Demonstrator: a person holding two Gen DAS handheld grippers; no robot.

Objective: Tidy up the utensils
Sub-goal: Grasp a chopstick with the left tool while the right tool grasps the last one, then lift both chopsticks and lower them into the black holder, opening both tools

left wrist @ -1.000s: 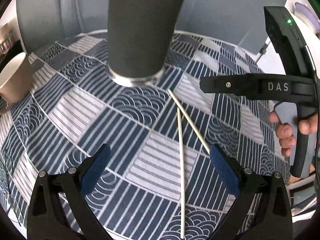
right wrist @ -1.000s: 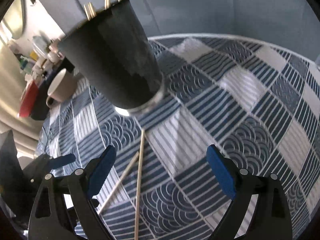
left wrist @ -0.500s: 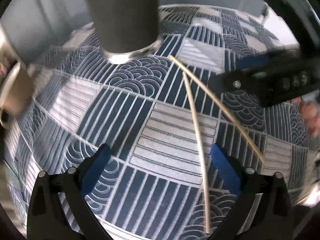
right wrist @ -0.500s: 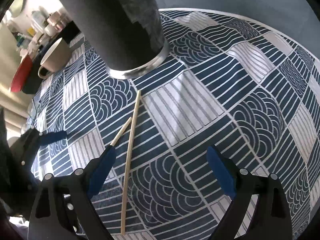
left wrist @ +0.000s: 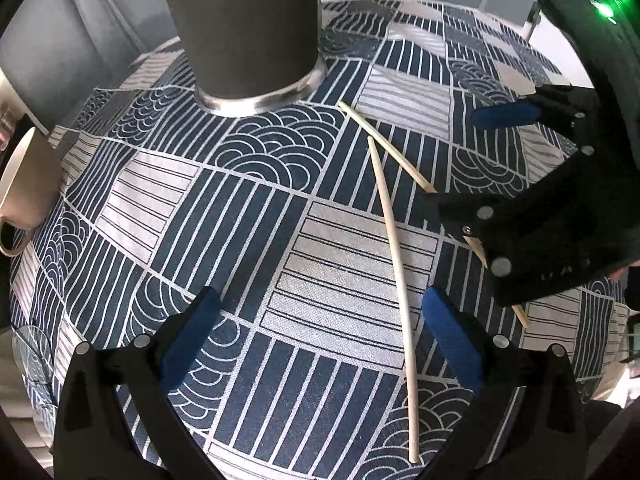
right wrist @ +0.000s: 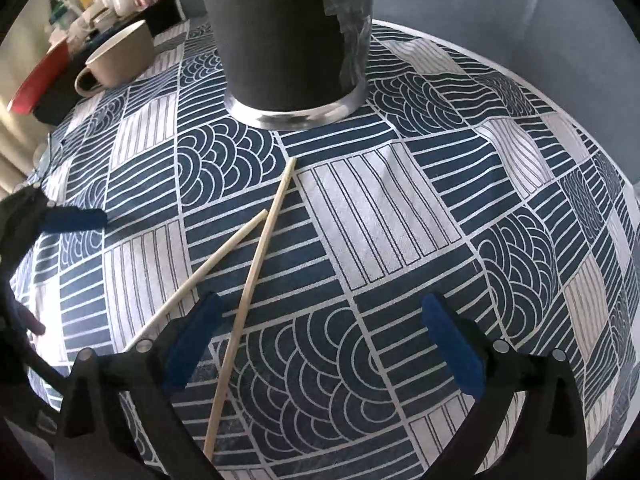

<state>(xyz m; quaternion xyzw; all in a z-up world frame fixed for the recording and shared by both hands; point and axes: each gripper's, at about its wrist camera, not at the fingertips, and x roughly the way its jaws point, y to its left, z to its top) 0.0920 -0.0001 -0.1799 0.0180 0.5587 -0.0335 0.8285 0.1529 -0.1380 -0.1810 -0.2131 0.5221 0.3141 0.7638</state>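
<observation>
Two pale wooden chopsticks lie loose on the patterned cloth in front of a dark utensil cup (left wrist: 244, 28) with a metal base. In the left wrist view one chopstick (left wrist: 394, 236) lies between my fingers, nearer the right one, and the other chopstick (left wrist: 386, 146) runs under the right gripper's body. My left gripper (left wrist: 320, 340) is open and empty just above the cloth. In the right wrist view my right gripper (right wrist: 320, 340) is open and empty. One chopstick (right wrist: 252, 276) lies beside its left finger and the other chopstick (right wrist: 208, 262) passes under that finger. The cup (right wrist: 288, 32) stands ahead.
A beige mug (right wrist: 120, 58) stands to the left of the cup, and a red plate (right wrist: 38, 80) and jars sit beyond it. The mug also shows at the left edge of the left wrist view (left wrist: 24, 188). The blue-and-white tablecloth (right wrist: 460, 208) covers the table.
Both grippers have come down and forward towards the chopsticks and the cup. The right gripper now sits over the far chopstick in the left wrist view. Both stay open.
</observation>
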